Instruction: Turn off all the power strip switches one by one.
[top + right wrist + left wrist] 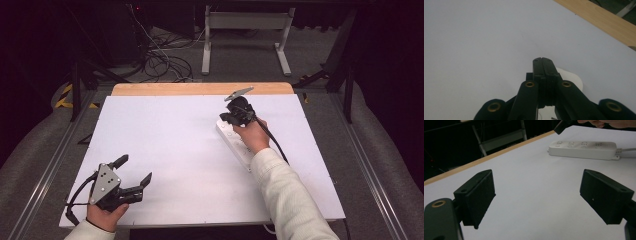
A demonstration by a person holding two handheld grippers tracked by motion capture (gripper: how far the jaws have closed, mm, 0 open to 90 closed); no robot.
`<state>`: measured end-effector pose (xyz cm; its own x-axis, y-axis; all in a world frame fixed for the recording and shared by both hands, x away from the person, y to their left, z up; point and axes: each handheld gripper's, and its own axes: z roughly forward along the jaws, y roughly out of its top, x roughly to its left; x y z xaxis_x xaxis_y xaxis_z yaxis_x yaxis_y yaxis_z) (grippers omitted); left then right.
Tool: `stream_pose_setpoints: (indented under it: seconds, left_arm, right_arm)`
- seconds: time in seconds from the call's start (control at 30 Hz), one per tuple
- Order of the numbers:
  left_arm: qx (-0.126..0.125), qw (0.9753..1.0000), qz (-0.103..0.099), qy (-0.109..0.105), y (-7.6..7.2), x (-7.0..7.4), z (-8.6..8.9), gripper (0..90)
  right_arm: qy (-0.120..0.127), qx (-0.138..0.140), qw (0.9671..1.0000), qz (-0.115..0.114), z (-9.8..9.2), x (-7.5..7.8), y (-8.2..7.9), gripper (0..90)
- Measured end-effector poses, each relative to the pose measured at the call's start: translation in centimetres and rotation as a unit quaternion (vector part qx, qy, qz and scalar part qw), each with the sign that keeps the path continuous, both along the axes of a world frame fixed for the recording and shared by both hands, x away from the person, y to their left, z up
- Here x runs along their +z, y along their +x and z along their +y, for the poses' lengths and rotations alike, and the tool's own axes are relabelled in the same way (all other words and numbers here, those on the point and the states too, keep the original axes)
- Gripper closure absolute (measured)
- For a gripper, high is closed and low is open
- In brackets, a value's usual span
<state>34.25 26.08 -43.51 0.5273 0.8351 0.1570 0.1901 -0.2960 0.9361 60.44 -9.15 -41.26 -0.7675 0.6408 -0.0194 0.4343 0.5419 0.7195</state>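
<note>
While the left tool [134,171] gapes, the right tool [226,118] presses the power strip [235,142]

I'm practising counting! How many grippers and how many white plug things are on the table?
Grippers: 2, the left gripper and the right gripper
White power strip: 1
Total: 3

Two black hand-held grippers, left gripper [134,172] topped by a grey three-cornered plate with dark screw holes, right gripper [226,118] with brass-ringed pivots, black cables trailing, cream knit sleeves [287,195] on both forearms
</note>
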Motion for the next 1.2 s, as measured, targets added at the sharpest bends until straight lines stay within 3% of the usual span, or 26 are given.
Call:
stream_pose_setpoints:
  seconds: [0.4,1.2]
  left_arm:
    - [0.001,1.0,0.0,0.0,0.0,0.0,0.0,13.3]
    - [0.001,1.0,0.001,0.001,0.0,0.0,0.0,13.3]
  right_arm:
    - [-0.018,-0.005,0.9996,0.02,0.3,-2.3,0.9,90.0]
    - [-0.038,-0.017,0.999,0.02,0.6,-3.4,1.2,90.0]
